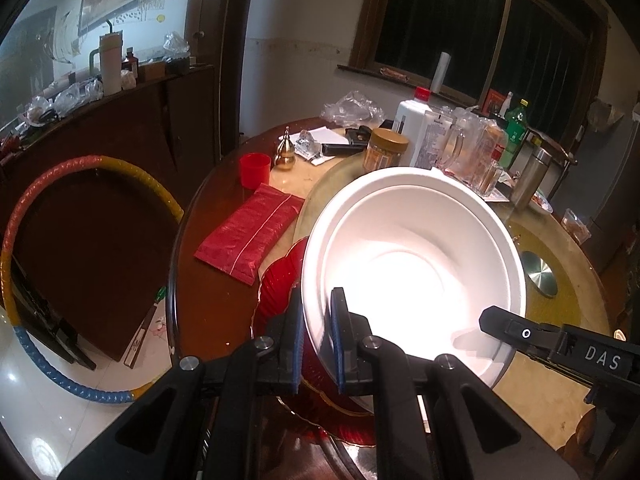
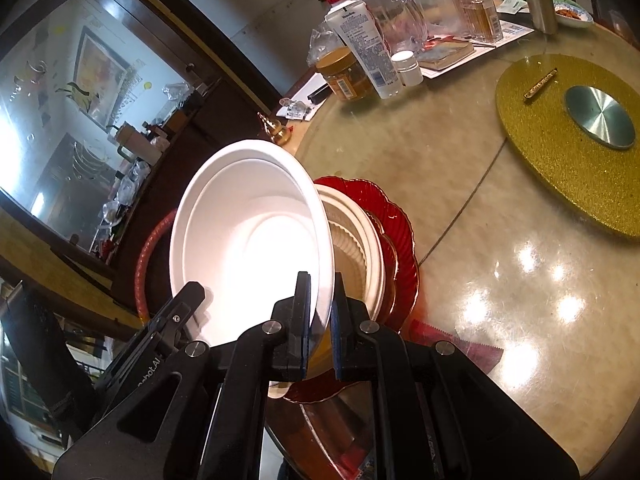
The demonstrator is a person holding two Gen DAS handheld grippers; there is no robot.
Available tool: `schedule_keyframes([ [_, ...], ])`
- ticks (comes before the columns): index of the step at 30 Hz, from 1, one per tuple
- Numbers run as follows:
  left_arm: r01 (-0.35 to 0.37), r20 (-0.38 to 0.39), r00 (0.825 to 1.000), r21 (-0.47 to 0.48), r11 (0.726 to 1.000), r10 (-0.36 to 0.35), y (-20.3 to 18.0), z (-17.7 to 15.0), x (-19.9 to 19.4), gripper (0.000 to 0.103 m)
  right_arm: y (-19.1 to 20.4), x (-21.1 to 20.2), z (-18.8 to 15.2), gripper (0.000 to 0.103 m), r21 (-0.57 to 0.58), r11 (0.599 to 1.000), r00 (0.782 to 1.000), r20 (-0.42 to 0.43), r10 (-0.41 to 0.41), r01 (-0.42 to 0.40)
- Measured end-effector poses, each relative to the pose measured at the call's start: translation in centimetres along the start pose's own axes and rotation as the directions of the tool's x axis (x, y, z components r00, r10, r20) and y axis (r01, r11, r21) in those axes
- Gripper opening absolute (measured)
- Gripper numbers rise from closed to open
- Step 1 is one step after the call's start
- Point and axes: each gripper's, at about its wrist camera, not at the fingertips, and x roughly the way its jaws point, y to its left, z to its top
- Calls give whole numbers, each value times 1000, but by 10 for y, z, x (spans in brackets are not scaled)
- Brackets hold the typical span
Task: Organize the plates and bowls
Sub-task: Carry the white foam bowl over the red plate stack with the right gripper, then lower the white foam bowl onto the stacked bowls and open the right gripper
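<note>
White bowl (image 2: 248,240), pinched at opposite rims by the left gripper (image 1: 318,336) and right gripper (image 2: 322,320), hangs tilted at 10 o'clock above the plate stack (image 2: 372,248).

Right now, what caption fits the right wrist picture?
Both tools, right tool and left tool, pinch the white bowl above stacked plates.

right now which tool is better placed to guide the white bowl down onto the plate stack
Right tool: it pinches the white bowl rim on the side nearest the plate stack. Left tool grips the far side.
</note>
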Motion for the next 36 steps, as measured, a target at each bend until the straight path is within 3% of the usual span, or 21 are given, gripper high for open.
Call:
schedule_keyframes([
  [14, 25, -46, 999, -15, 1000, -25, 3, 1, 9, 11, -3, 4, 0, 9, 19, 1000, 1000, -17, -4, 5],
  [29, 22, -45, 999, -30, 999, -23, 4, 5, 9, 12, -4, 1, 1, 11, 33, 999, 1000, -16, 14, -14],
  [35, -2, -21, 1000, -45, 999, 1, 7, 9, 6, 15, -1, -7, 3, 12, 11, 1000, 1000, 16, -12, 12],
  [36, -3, -21, 1000, -49, 999, 2, 8, 9, 5, 21, -2, -9, 4, 12, 12, 1000, 1000, 18, -9, 9],
])
